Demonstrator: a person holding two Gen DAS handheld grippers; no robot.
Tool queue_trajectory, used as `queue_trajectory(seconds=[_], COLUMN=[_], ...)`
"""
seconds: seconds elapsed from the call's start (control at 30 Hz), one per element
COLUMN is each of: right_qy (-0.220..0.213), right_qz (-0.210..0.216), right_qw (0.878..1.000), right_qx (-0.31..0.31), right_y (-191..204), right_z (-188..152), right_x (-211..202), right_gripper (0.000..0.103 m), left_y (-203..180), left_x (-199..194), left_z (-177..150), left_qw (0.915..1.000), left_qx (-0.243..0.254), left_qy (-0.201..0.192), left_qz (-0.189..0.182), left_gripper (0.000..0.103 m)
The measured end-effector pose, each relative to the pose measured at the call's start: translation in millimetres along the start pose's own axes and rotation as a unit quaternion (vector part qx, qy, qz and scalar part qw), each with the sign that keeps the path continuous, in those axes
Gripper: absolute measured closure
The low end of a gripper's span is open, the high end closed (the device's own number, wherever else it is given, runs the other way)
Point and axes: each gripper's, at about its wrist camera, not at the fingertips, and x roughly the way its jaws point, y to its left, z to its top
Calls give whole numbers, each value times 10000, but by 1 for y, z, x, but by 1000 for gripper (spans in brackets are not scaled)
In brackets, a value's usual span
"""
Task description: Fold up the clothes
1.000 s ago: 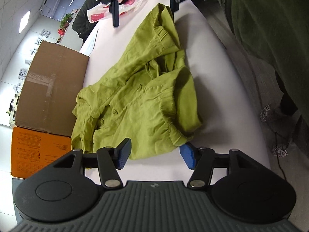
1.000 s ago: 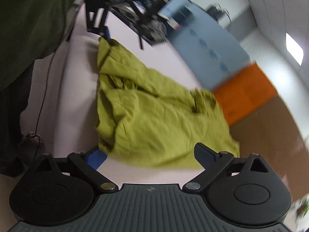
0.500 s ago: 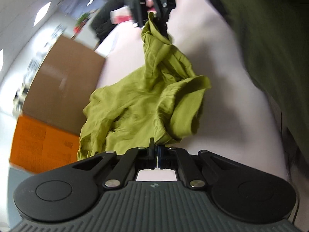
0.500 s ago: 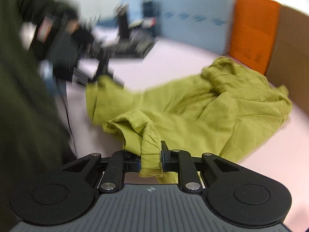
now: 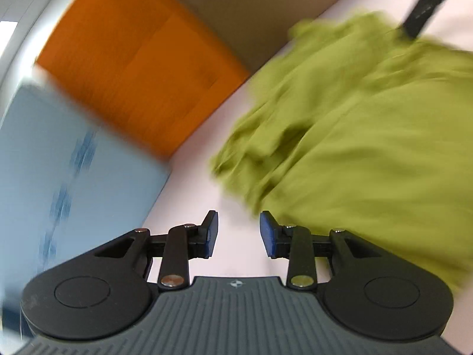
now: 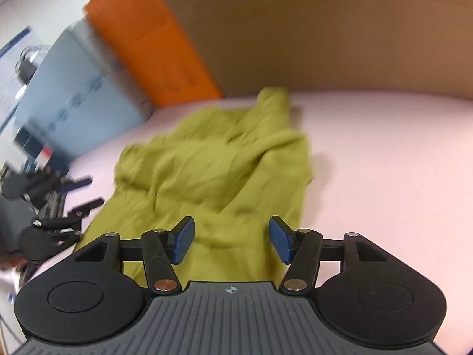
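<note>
1. The green garment (image 6: 212, 171) lies spread and rumpled on the pink surface (image 6: 384, 162), its far end reaching toward the back edge where the boxes stand. Half a second ago it was lifted by two pinched edges; now it is back down and flatter, turned over.
2. The right gripper (image 6: 231, 239) has just been opening; its jaws stand partly apart over the near hem, with cloth below them but not pinched.
3. The left gripper (image 5: 239, 233) has likewise just been opening and holds nothing; bare surface shows between its jaws, the garment just beside its right finger.
4. I judge the flip finished and the cloth laid out, with smoothing and the first fold next.
5. The cardboard box (image 6: 325, 35), orange box (image 6: 153, 38) and blue box (image 6: 74, 94) crowd the back edge, limiting room there.
</note>
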Motion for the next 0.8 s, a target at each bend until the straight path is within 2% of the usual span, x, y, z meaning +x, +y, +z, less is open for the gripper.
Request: queue_trajectory(seconds=[0.03, 0.1, 0.13, 0.23, 0.27, 0.33, 0.4, 0.47, 0.5, 0.53, 0.57, 0.63, 0.67, 0.77, 0.8], right_qy=[-220, -600, -617, -659, -583, -430, -209, 21, -4, -164, -161, -119, -96, -340, -457], right_qz=[-43, 26, 131, 442, 470, 517, 257, -43, -91, -14, -25, -92, -135, -170, -142], right_qw=[9997, 9979, 9975, 9951, 9952, 9953, 9972, 9985, 9989, 9988, 9988, 9989, 9991, 9990, 9986], right_qx=[-26, -228, -319, -587, -625, -697, -664, -539, -455, -459, -468, -434, -378, -248, -239], right_y=[3, 18, 28, 58, 64, 76, 77, 70, 63, 61, 61, 64, 66, 69, 71], right_z=[0, -4, -9, -23, -26, -33, -42, -48, -51, -54, -53, -51, -49, -51, -53], right_x=[-9, -31, -34, -43, -36, -23, -3, 18, 26, 25, 25, 23, 21, 3, -5], right_gripper=[49, 47, 47, 47, 47, 47, 47, 47, 46, 46, 46, 46, 45, 41, 36], left_y=[5, 20, 25, 19, 14, 1, -15, -28, -33, -34, -30, -23, -21, -22, -22], left_x=[4, -15, -27, -62, -72, -80, -74, -50, -35, -24, -22, -16, -15, -16, -17], left_z=[-2, -12, -15, -18, -17, -11, -1, 4, 3, 0, -4, -7, -7, -5, -5], left_qw=[9996, 9967, 9943, 9860, 9823, 9744, 9698, 9686, 9658, 9621, 9588, 9481, 9460, 9484, 9484], left_qx=[-229, -806, -1051, -1360, -1410, -1485, -1587, -1723, -1801, -1929, -2135, -2403, -2451, -2414, -2426], left_qy=[139, 8, -89, -509, -668, -792, -568, 119, 538, 747, 708, 846, 877, 877, 880], left_qz=[96, 8, -133, -818, -1040, -1489, -1765, -1788, -1784, -1779, -1736, -1903, -1931, -1861, -1842], left_gripper=[72, 63, 60, 50, 42, 35, 35, 35, 35, 25, 18, 18, 18, 18, 18])
